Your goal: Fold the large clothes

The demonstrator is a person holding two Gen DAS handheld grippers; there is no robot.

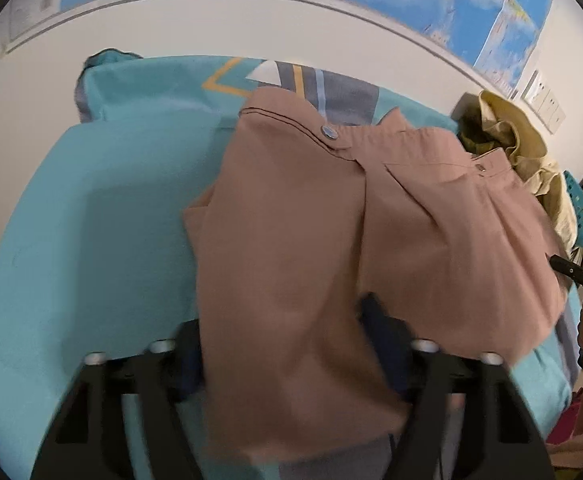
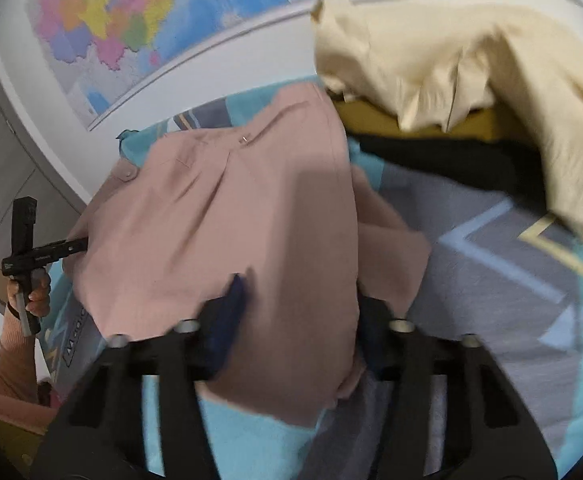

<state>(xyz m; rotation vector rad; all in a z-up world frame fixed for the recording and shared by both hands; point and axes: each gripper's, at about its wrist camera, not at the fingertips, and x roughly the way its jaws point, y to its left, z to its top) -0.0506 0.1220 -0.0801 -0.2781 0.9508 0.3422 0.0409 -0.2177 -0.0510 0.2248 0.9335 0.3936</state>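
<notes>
Both grippers, left gripper (image 1: 291,344) and right gripper (image 2: 295,312), grip the near hem of the pink trousers (image 1: 371,208), whose long axis runs away toward the waistband at the bed's (image 1: 71,240) far edge.

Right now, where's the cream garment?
Right wrist view, upper right: the cream garment is heaped against the wall under the map, beyond the pink trousers.

Pink trousers (image 1: 299,240) are covering left gripper (image 1: 287,344) fingertips; motion blur is smearing cream garment (image 2: 471,64).
</notes>
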